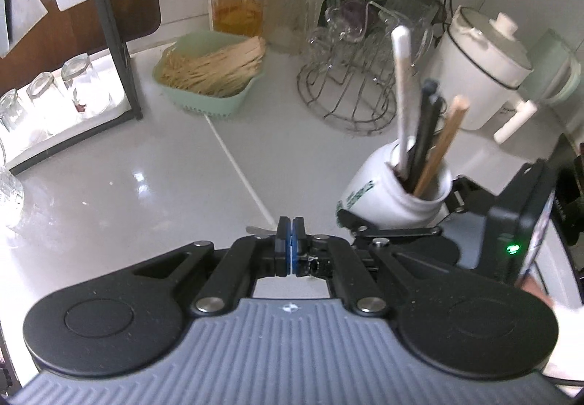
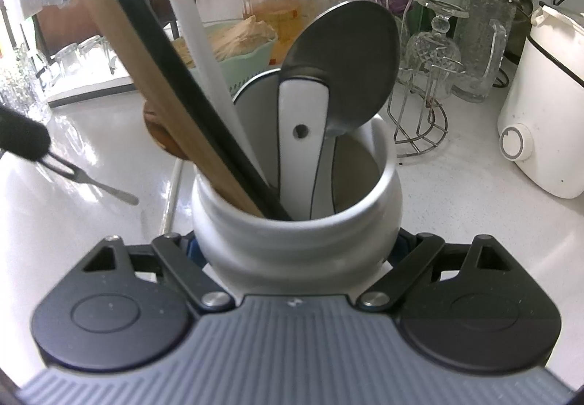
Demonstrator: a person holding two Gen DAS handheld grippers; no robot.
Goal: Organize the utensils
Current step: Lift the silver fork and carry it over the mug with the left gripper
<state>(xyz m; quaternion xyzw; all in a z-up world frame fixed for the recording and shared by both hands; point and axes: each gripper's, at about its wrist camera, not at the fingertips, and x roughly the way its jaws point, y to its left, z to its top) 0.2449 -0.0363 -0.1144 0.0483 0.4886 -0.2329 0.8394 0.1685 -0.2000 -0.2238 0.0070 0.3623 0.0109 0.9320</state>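
Left gripper (image 1: 291, 244): pads pressed flat together, no gap visible between them. A thin sliver of metal stuck out sideways just beside the pads in my left wrist view. From the right wrist view the same gripper showed as a dark blurred mass at the left edge, with a small metal utensil (image 2: 109, 191) pinched in it. The utensil's flat end pointed out and down, clear of the white counter (image 1: 146, 168). I read that as closed on the utensil. This hand was pitched steeply downward over open counter, to the left of the jar.

Right gripper (image 2: 297, 240): fingers spread wide and set against both sides of the white ceramic jar (image 2: 233, 222), clasping it below the lip. The hand was angled downward, so the camera looked straight into the jar's mouth. From the left wrist view the jar appeared tilted.

Jar contents:
- wooden chopsticks (image 2: 120, 51), leaning left
- black chopsticks (image 2: 171, 76) beside them
- white stick (image 2: 204, 51)
- white ceramic spoon (image 2: 303, 120) with a hole in the handle
- metal spoon (image 2: 350, 69), bowl upward
- a rounded wooden piece (image 2: 160, 135) showed behind the rim; I could not tell what it was

Farther back on the counter sat a green basket (image 1: 204, 102) of wooden sticks
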